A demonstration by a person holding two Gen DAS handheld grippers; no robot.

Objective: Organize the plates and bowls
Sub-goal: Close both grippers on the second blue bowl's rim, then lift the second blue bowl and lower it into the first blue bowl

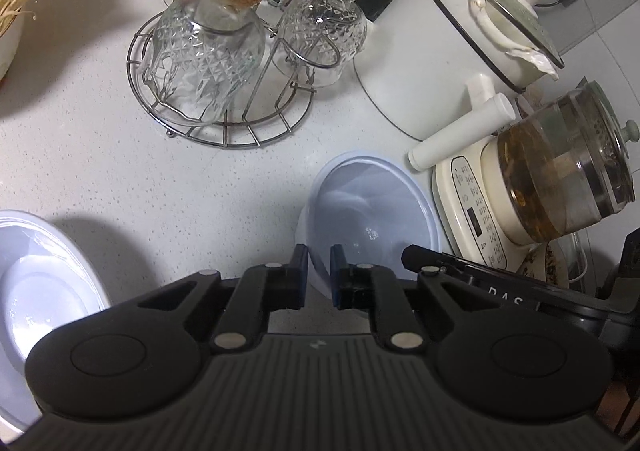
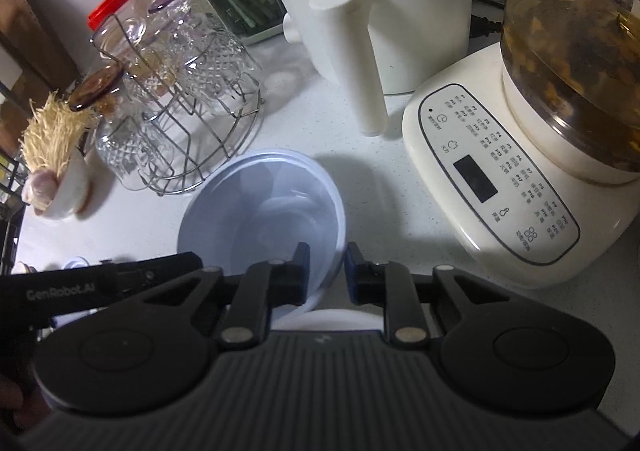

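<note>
A white bowl stands on the speckled counter, also in the right wrist view. My left gripper is shut on the bowl's near left rim, which sits between its two fingers. My right gripper is shut on the bowl's near right rim. The right gripper's body shows at the right of the left wrist view, and the left gripper's body shows at the left of the right wrist view. A white plate lies at the left edge, beside the left gripper.
A wire rack with upturned cut-glass cups stands behind the bowl. A white pot with a long handle and a cream kettle base with a glass jug stand right of the bowl. A dish of dried noodles stands far left.
</note>
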